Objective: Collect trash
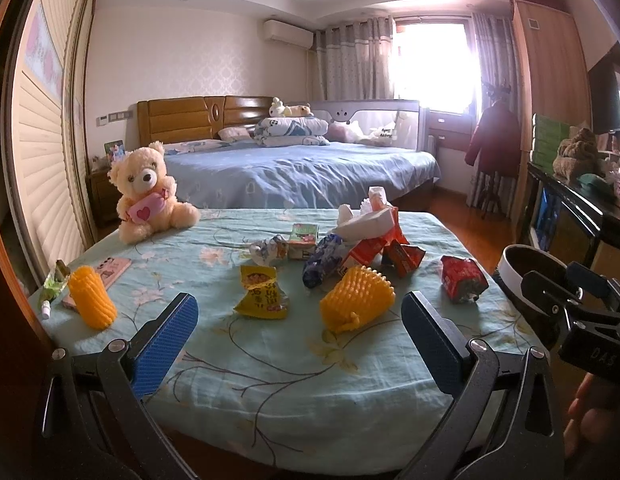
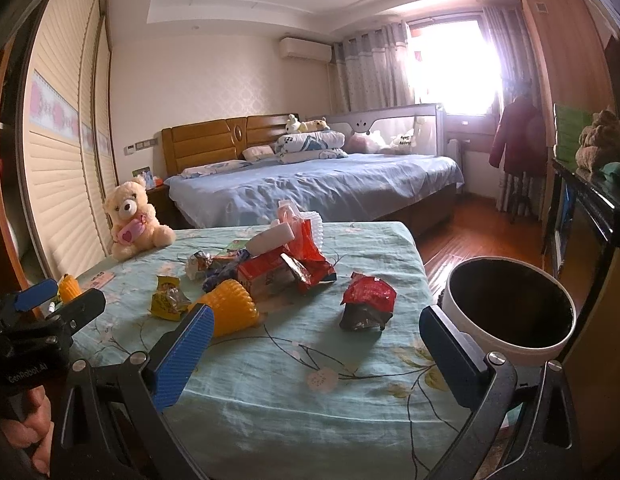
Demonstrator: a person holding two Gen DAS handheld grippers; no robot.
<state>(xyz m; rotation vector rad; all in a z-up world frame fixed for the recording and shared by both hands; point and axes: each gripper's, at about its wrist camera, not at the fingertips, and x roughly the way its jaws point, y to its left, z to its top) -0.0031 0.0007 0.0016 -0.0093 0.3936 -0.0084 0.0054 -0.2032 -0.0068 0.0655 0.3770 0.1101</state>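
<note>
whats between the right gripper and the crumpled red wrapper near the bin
Nothing: in the right wrist view only bare floral cloth lies between the open right gripper and the red wrapper.

Left gripper (image 1: 296, 334) level, jaws spread wide, blue pads (image 1: 166, 344) facing in, nothing between them. Right gripper (image 2: 313, 354) likewise gaping and empty, sitting at three o'clock of the left; a hand (image 2: 34, 428) wraps the left handle.

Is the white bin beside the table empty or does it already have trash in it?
Looks empty: the white bin shows only a dark inside, no wrappers visible, though the bottom is in shadow.
</note>
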